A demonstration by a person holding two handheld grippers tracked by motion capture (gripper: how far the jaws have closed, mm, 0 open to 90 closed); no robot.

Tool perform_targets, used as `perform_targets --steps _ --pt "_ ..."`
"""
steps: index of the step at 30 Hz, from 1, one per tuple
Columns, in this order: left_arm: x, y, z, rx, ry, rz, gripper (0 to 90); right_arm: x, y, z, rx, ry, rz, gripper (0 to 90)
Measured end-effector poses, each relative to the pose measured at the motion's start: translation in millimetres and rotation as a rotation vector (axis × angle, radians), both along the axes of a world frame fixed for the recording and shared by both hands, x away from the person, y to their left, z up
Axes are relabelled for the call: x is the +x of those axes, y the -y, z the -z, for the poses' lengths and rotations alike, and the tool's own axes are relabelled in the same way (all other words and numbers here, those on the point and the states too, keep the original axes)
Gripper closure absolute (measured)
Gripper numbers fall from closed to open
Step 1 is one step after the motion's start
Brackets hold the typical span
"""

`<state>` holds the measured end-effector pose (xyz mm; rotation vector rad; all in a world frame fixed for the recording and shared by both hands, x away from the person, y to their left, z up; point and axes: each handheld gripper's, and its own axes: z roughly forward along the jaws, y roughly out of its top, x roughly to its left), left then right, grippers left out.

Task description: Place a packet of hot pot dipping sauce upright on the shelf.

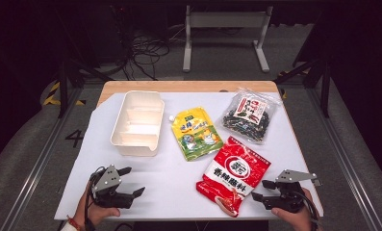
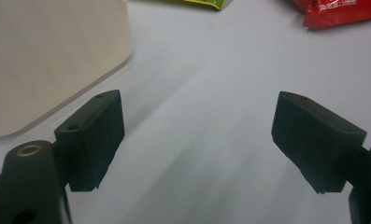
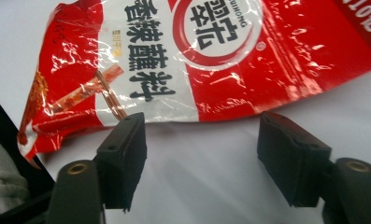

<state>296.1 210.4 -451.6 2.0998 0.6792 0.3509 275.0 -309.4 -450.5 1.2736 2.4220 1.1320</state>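
- Facing the red packet (image 3: 211, 60), the right gripper (image 3: 202, 154) has its jaws wide apart and empty; the packet lies just ahead, its long side running across them.
- Farther off, the left gripper (image 2: 197, 140) gapes empty beside the white tray (image 2: 43, 56).

Room on the counter (image 1: 169, 185), quick look

Open lane btwn the two grippers up front; red pouch (image 1: 234, 174) blocks the right side, white tray (image 1: 136, 122) blocks left-rear.
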Motion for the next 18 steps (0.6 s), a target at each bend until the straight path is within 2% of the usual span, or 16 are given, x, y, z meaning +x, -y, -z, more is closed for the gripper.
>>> perform_targets --steps 4,6,9,12,16,18 --pt "7.7 15.2 -1.7 -0.016 -0.037 0.047 18.3 9.6 -10.5 -0.1 0.024 -0.031 -0.003 24.9" --pt "14.0 29.1 -2.6 -0.026 -0.067 0.085 18.4 12.8 -15.8 0.1 0.031 -0.039 0.007 23.1" --pt "22.7 54.7 -1.7 -0.017 -0.099 0.142 18.5 14.4 -18.9 -0.2 0.01 -0.026 0.014 27.7" --pt "31.0 78.5 0.1 0.009 -0.115 0.198 18.5 11.3 -11.9 -1.3 0.045 -0.048 0.078 36.2" --pt "42.2 98.8 3.0 0.019 -0.139 0.226 18.6 4.5 -13.8 -2.3 0.065 -0.088 0.066 40.0" --pt "46.8 106.2 5.4 0.028 -0.16 0.23 18.8 3.6 -18.7 -1.5 0.067 -0.085 0.052 40.0"
